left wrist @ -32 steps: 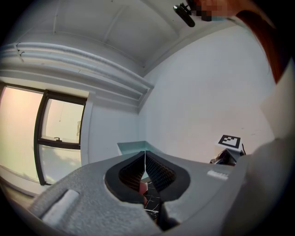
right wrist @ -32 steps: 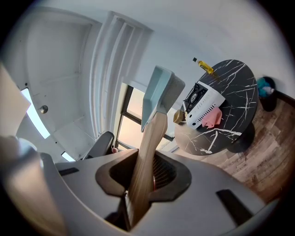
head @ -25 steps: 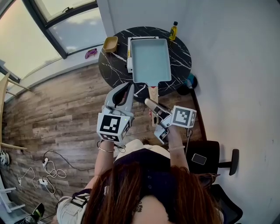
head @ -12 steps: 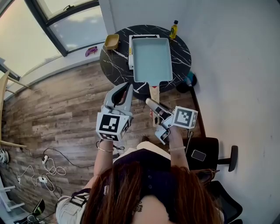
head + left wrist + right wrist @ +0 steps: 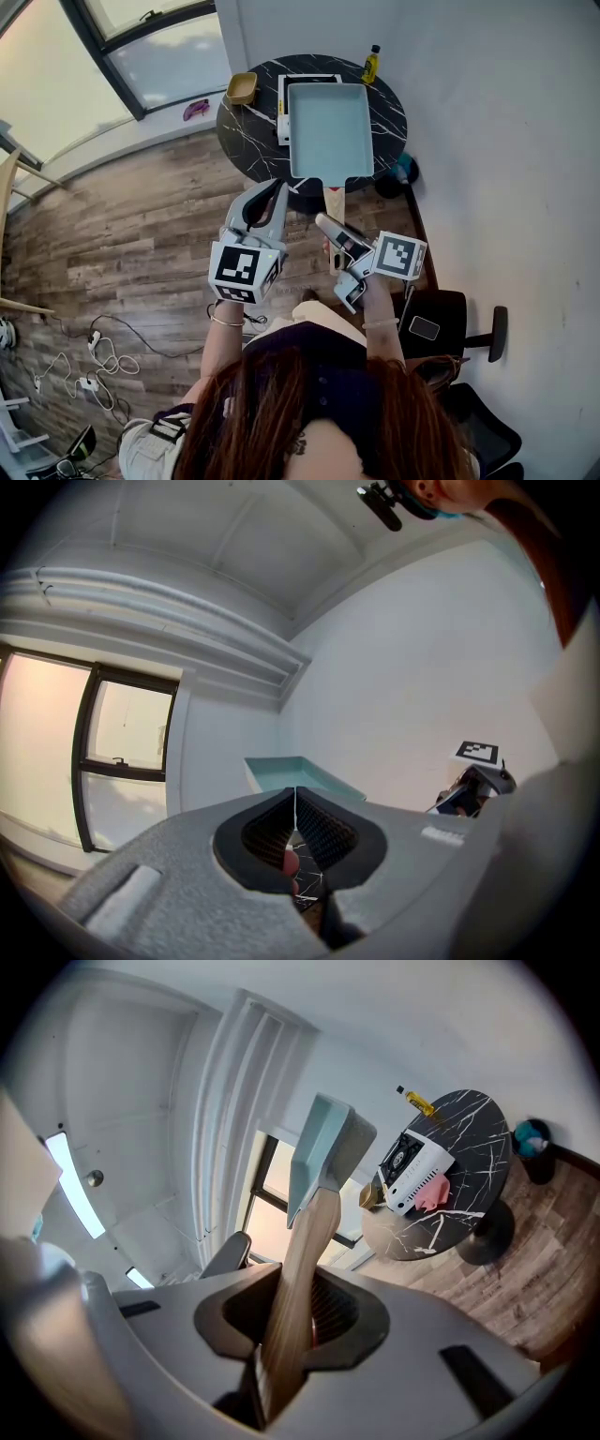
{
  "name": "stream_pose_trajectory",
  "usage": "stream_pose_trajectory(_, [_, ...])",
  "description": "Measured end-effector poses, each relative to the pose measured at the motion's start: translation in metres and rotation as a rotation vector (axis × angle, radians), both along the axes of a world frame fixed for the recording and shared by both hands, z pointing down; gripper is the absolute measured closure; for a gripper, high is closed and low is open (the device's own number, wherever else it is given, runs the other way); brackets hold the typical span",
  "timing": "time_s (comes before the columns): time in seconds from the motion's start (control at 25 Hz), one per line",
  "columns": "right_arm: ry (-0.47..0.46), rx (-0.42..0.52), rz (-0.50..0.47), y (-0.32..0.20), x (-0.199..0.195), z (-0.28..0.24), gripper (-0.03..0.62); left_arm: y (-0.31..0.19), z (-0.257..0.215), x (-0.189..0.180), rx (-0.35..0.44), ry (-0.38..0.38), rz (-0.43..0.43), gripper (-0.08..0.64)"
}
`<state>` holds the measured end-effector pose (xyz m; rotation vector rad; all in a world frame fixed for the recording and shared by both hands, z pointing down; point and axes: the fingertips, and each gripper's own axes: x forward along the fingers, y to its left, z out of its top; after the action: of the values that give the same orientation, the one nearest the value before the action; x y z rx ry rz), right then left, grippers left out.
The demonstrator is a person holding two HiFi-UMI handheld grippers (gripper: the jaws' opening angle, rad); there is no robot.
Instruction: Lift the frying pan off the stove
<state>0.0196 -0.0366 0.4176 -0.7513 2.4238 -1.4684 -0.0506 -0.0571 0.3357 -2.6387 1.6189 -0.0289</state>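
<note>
On the frying pan (image 5: 328, 127) handle, right hand-held gripper (image 5: 325, 225), jaws partly closed

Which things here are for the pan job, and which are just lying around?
For the job:
- frying pan
- its wooden handle, clamped in the right gripper
- stove under the pan

Just lying about:
- yellow bottle
- yellow bowl
- pink thing on the window sill
- phone on the chair
- cables on the floor
</note>
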Motion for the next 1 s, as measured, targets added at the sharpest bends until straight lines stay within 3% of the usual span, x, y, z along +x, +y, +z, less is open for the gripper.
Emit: stream_pose_trajectory(1.0, [0.002,0.013,0.042,0.108,0.003,0.001,0.503,0.099,0.008,-0.001,-0.007,0.02,0.033,0.545])
